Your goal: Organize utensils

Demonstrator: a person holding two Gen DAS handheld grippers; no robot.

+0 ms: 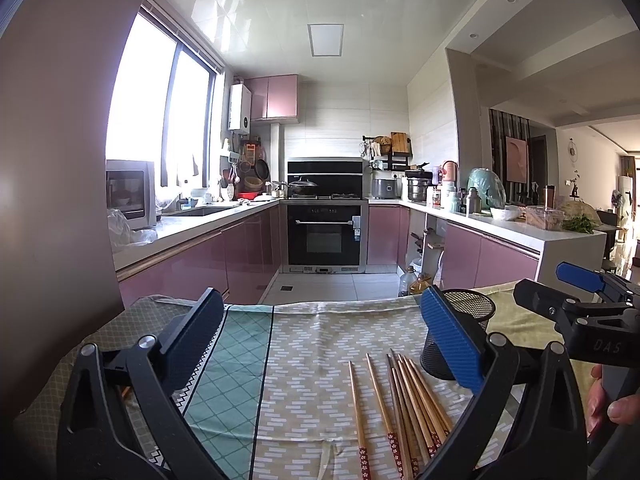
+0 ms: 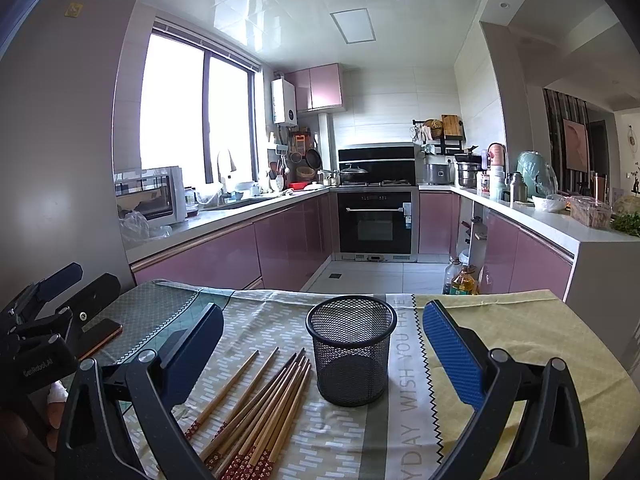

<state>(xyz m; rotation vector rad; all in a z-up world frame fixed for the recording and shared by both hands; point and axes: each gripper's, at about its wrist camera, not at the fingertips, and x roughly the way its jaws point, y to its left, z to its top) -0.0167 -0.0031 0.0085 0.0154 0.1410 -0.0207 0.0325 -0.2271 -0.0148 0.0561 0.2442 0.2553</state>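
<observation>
Several wooden chopsticks [image 1: 404, 404] [image 2: 256, 408] with red patterned ends lie loose on the tablecloth, fanned out. Just to their right stands an upright black mesh cup [image 2: 351, 350] [image 1: 460, 332], with nothing visible inside. My left gripper [image 1: 324, 340] is open above the cloth, the chopsticks low between its fingers toward the right one. My right gripper [image 2: 324, 348] is open too, with the cup framed between its fingers and the chopsticks near its left finger. Each gripper shows at the edge of the other's view: the right gripper [image 1: 576, 300], the left gripper [image 2: 48, 312].
A patchwork tablecloth [image 2: 404, 408] covers the table; its far edge [image 1: 340, 304] drops to the kitchen floor. A phone-like flat object [image 2: 102, 334] lies at the left. Oil bottles [image 2: 462, 278] stand on the floor beyond. A hand [image 1: 612, 404] holds the right gripper.
</observation>
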